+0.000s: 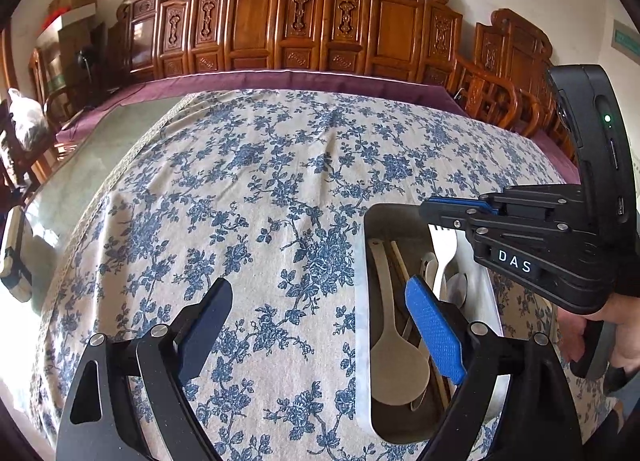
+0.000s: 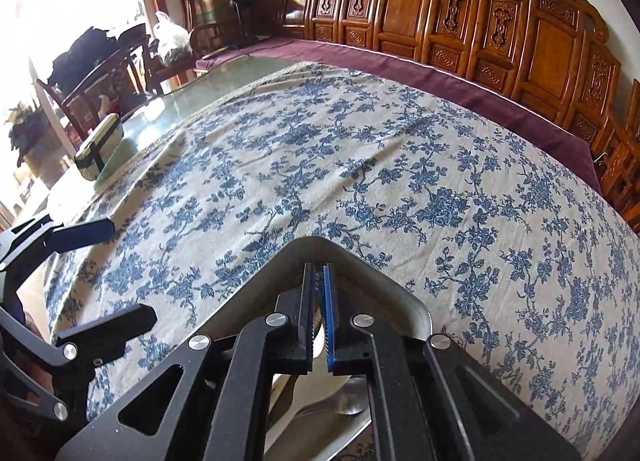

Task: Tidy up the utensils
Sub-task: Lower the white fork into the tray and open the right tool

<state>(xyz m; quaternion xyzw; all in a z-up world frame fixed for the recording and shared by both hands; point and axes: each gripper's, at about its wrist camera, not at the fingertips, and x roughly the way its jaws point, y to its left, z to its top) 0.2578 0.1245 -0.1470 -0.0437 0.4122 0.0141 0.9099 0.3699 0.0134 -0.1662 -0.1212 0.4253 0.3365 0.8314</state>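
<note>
Table under a blue-floral tablecloth [image 1: 256, 189], serving as the work surface. White utensil tray [image 1: 362, 301] lies on the cloth, its long compartments sorting the pieces by type. Within: wooden spoon [image 1: 394, 353], chopsticks [image 1: 400, 261], white plastic fork [image 1: 446, 245], metal spoon [image 1: 456, 287], all lengthwise. Right gripper [image 2: 319, 281], over the tray's far end, fingers drawn almost together, apparently pinching a slim handle, though what is unclear. Left gripper [image 1: 320, 337], fingers spread wide, holds nothing, hovering at the tray's left edge, probably ready to steady it.
</note>
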